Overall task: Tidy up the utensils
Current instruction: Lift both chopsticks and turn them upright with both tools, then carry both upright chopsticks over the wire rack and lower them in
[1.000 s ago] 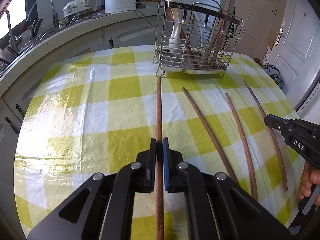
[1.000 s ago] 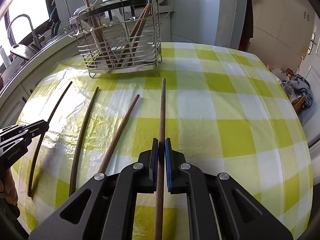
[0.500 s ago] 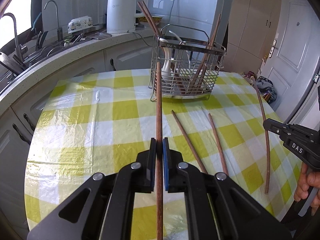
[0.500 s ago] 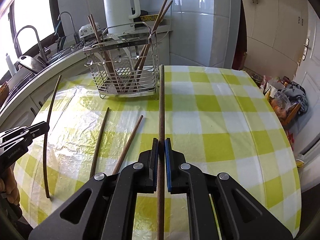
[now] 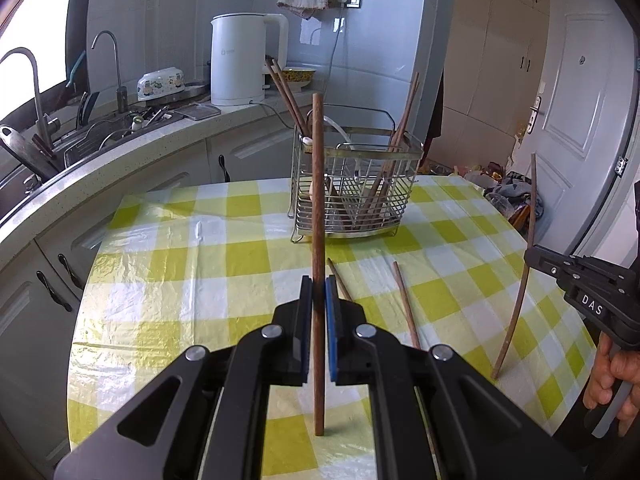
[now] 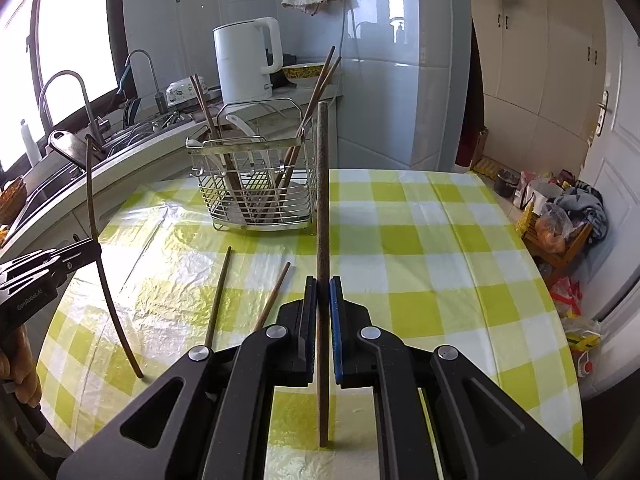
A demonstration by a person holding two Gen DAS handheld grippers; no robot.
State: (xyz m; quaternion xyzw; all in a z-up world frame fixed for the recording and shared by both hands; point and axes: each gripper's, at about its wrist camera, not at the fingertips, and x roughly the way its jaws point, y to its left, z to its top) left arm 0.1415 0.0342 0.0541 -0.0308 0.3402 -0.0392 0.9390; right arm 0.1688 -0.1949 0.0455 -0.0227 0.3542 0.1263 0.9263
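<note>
My left gripper [image 5: 319, 280] is shut on a brown wooden chopstick [image 5: 317, 184], held clear above the yellow checked tablecloth [image 5: 208, 264]. My right gripper [image 6: 323, 282] is shut on a second chopstick [image 6: 322, 184], also lifted. Each gripper shows in the other's view: the right gripper [image 5: 531, 255] with its curved-looking stick [image 5: 520, 300], the left gripper [image 6: 95, 249] with its stick [image 6: 105, 292]. Two more chopsticks [image 5: 405, 304] [image 6: 218, 292] lie on the cloth between them. The wire utensil rack [image 5: 356, 196] [image 6: 256, 196] stands at the far side, holding several chopsticks and a white spoon.
A white kettle [image 5: 240, 60] and a bowl sit on the counter behind the rack, with a sink and taps [image 5: 36, 92] to the left. A door [image 5: 580, 100] and bags on the floor [image 6: 560, 216] lie beyond the table's right edge.
Both grippers have risen from the table, each carrying its chopstick up off the cloth. The views have tilted upward, so the rack and counter now sit lower in the frames.
</note>
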